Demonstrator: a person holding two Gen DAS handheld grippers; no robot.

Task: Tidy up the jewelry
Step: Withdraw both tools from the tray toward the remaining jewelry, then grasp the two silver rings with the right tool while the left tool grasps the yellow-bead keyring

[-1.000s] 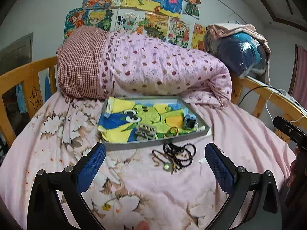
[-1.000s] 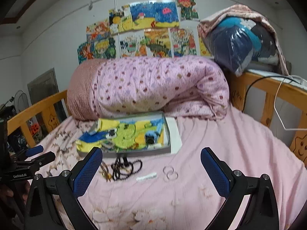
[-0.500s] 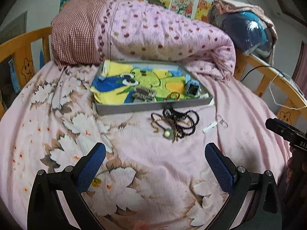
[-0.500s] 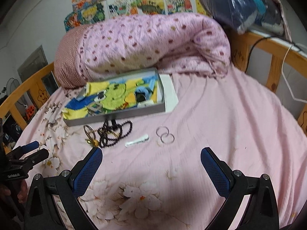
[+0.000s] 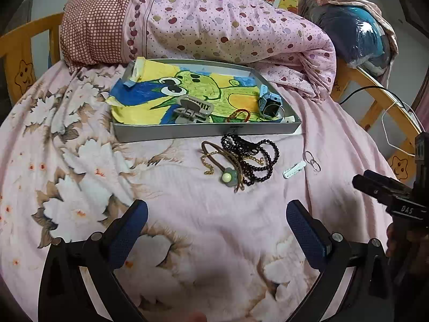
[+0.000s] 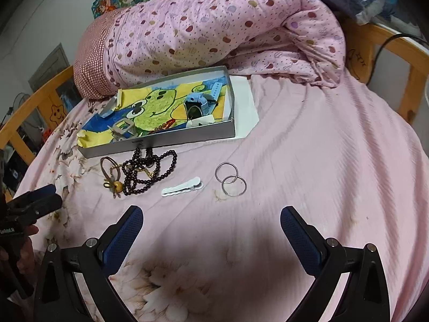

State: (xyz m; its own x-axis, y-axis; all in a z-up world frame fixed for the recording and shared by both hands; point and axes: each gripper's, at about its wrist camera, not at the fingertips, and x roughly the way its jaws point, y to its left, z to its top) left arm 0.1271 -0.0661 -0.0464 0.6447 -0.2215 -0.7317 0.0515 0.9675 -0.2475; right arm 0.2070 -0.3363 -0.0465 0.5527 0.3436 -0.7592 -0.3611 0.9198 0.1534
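A grey tray (image 5: 203, 133) (image 6: 171, 141) lined with a frog drawing lies on the pink bed; it holds a grey hair claw (image 5: 191, 108), a blue watch (image 5: 269, 104) (image 6: 199, 103) and a reddish bead bracelet (image 5: 239, 114). In front of it lie a dark bead necklace (image 5: 254, 158) (image 6: 150, 170), a brown hair tie with a pale flower (image 5: 228, 178) (image 6: 114, 178), a white hair clip (image 5: 294, 169) (image 6: 182, 187) and two metal rings (image 5: 312, 158) (image 6: 230, 178). My left gripper (image 5: 217, 225) hangs open short of the necklace. My right gripper (image 6: 211, 228) is open below the rings.
A rolled pink dotted quilt (image 5: 214, 24) lies behind the tray. Wooden bed rails (image 5: 375, 104) (image 6: 26, 115) run along both sides. A white sheet (image 6: 245, 107) pokes out under the tray's right end. The right gripper's body (image 5: 394, 201) shows at the left view's right edge.
Both cameras have tilted down and come closer to the bed; the jewelry now sits nearer each open gripper. Nothing on the bed has moved.
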